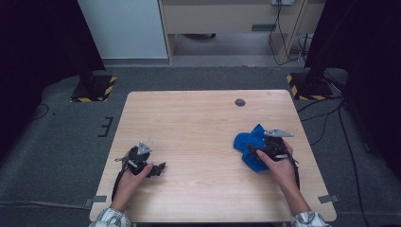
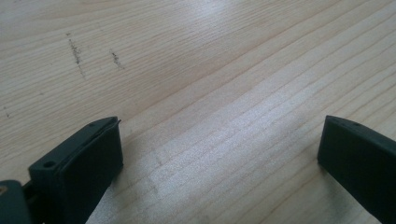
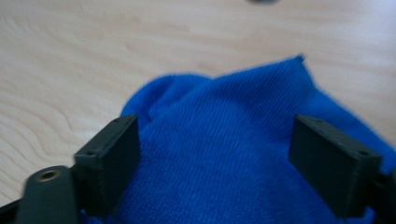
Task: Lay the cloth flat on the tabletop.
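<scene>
1. Dark carpet and black drapes ringed a pale wooden table [image 1: 198, 123], whose top lay mostly bare, with wide free room across its middle and far half.
2. On the table's right side, near the right edge, sat a crumpled blue cloth [image 1: 249, 144], bunched into a mound with one corner pointing away from the person.
3. Directly over that mound hovered the right gripper [image 1: 270, 150], its jaws spread wide and straddling the cloth [image 3: 219, 149] (no pinch yet, as far as the right gripper view showed). The cloth lay straight ahead of and under the tool, so I judged a short drop and a squeeze was all the grasp needed.
4. Well apart on the table's left side rested the left gripper [image 1: 142, 163], jaws likewise spread over bare wood [image 2: 210, 93], holding nothing. It was plainly the farther hand from the cloth.
5. Near the far edge sat a small dark round cap [image 1: 240, 102], clear of both tools.
</scene>
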Demonstrator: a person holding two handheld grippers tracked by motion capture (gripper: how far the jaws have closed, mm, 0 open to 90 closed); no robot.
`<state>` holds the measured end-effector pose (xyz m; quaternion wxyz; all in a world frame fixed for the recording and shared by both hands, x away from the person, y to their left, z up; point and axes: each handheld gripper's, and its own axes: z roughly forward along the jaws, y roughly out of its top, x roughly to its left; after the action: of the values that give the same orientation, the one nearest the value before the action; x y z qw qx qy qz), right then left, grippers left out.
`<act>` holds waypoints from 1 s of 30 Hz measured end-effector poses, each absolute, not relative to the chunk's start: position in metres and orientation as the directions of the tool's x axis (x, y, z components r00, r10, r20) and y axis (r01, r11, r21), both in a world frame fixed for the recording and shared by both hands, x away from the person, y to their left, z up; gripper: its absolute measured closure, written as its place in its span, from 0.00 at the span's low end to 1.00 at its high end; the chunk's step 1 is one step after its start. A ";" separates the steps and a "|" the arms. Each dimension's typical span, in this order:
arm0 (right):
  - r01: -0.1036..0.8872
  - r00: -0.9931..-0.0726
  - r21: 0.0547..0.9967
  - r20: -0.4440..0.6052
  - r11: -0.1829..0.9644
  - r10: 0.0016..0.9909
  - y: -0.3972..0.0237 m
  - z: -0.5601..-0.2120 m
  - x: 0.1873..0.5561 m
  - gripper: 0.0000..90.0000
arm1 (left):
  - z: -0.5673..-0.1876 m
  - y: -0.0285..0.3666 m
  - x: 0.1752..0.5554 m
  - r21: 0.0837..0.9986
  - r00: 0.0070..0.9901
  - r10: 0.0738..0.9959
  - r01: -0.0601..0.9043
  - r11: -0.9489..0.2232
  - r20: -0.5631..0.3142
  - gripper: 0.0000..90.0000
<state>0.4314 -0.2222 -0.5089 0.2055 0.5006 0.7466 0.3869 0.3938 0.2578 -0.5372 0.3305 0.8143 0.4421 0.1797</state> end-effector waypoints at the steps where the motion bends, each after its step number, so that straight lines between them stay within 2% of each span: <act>1: 0.606 -0.418 0.768 0.083 0.210 0.905 -0.221 -0.513 0.432 0.16 | -0.537 0.258 0.394 0.697 0.545 0.839 0.601 -0.391 0.000 0.00; 5: 0.631 -0.435 0.732 0.059 0.257 0.899 -0.218 -0.520 0.433 0.19 | -0.537 0.258 0.394 0.697 0.544 0.839 0.601 -0.390 0.000 0.00; 8: 0.645 -0.440 0.715 0.061 0.268 0.896 -0.217 -0.527 0.432 0.29 | -0.537 0.258 0.394 0.697 0.545 0.839 0.601 -0.391 0.001 0.00; 13: 0.635 -0.465 0.721 0.071 0.277 0.882 -0.220 -0.530 0.432 0.38 | -0.537 0.258 0.394 0.698 0.544 0.839 0.600 -0.391 0.002 0.00; 14: 0.631 -0.478 0.726 0.085 0.275 0.874 -0.223 -0.530 0.432 0.49 | -0.537 0.258 0.394 0.698 0.544 0.839 0.600 -0.390 0.002 0.00; 18: 0.622 -0.510 0.734 0.115 0.273 0.852 -0.221 -0.530 0.429 0.71 | -0.537 0.258 0.394 0.698 0.544 0.839 0.600 -0.391 0.002 0.00; 23: 0.610 -0.527 0.748 0.137 0.261 0.839 -0.220 -0.527 0.427 0.78 | -0.537 0.258 0.394 0.698 0.544 0.839 0.600 -0.391 0.002 0.00; 26: 0.599 -0.536 0.764 0.163 0.237 0.829 -0.220 -0.522 0.425 0.79 | -0.537 0.258 0.394 0.698 0.544 0.839 0.600 -0.391 0.002 0.00; 30: 0.533 -0.603 0.803 0.139 0.266 0.786 -0.203 -0.507 0.414 0.79 | -0.537 0.258 0.394 0.698 0.544 0.839 0.600 -0.390 0.001 0.00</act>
<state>0.4141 -0.2026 -0.5073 0.1455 0.4214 0.7823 0.4351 0.3936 0.2576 -0.5372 0.3307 0.8140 0.4420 0.1804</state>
